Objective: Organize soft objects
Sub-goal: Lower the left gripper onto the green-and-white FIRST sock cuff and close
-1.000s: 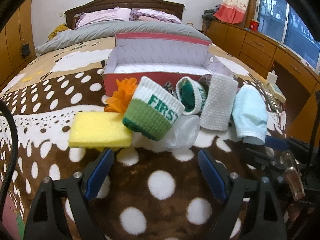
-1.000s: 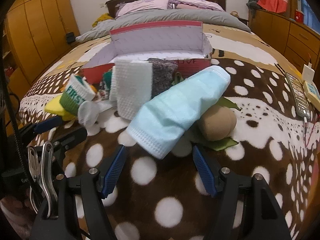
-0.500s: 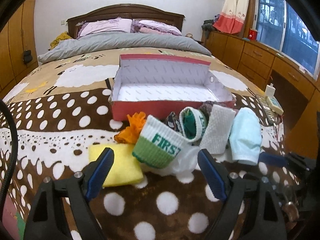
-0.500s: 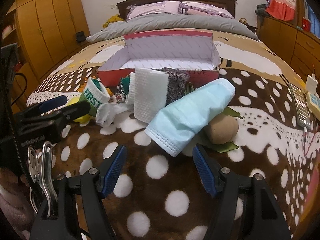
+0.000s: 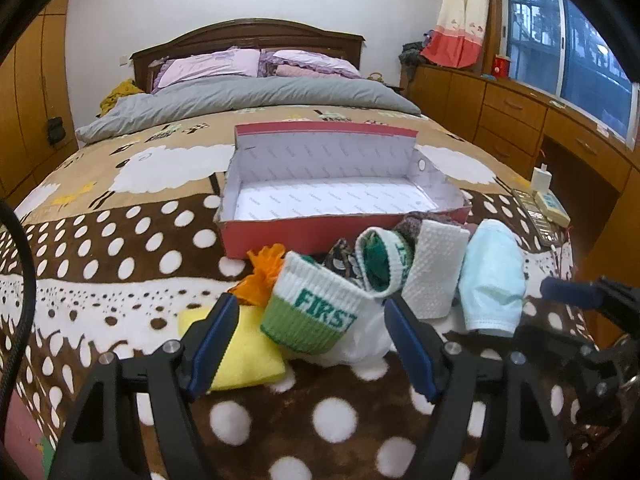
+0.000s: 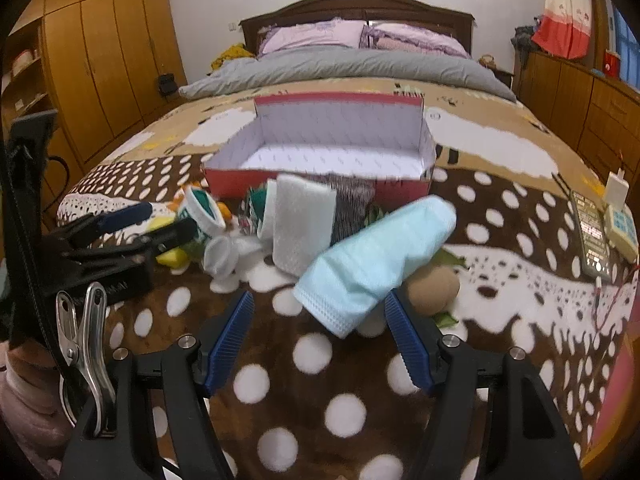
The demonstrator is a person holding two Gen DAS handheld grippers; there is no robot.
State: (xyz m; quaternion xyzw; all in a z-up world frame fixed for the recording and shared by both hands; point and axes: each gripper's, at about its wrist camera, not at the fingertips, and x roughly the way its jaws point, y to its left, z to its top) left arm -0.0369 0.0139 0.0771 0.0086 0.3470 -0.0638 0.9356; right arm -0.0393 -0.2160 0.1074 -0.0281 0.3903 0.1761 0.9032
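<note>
A pile of soft things lies on the spotted blanket in front of an open red box [image 5: 340, 236] with a white inside. My left gripper [image 5: 312, 316] hovers over the pile's left end. Its jaws are closing, with the green-and-white knitted cuff [image 5: 316, 312] between them but untouched. A yellow sponge [image 5: 248, 352] and an orange tuft [image 5: 262, 276] lie left of the cuff. A second cuff [image 5: 380, 256], a white waffle cloth [image 5: 434, 272] and a light blue mask [image 5: 492, 276] follow to the right. My right gripper [image 6: 318, 304] stands open, the mask's [image 6: 372, 264] lower end between its fingers, apart from both.
A brown plush ball [image 6: 434, 288] on green leaves lies right of the mask. A phone [image 6: 592, 236] and a charger [image 6: 618, 192] rest near the bed's right edge. Grey duvet [image 5: 256, 100] and pillows lie beyond the box. Wardrobes stand left, wooden drawers right.
Both grippers have risen and drawn back, so the pile sits lower and farther in each view and the box's inside shows. The left jaws have narrowed a little.
</note>
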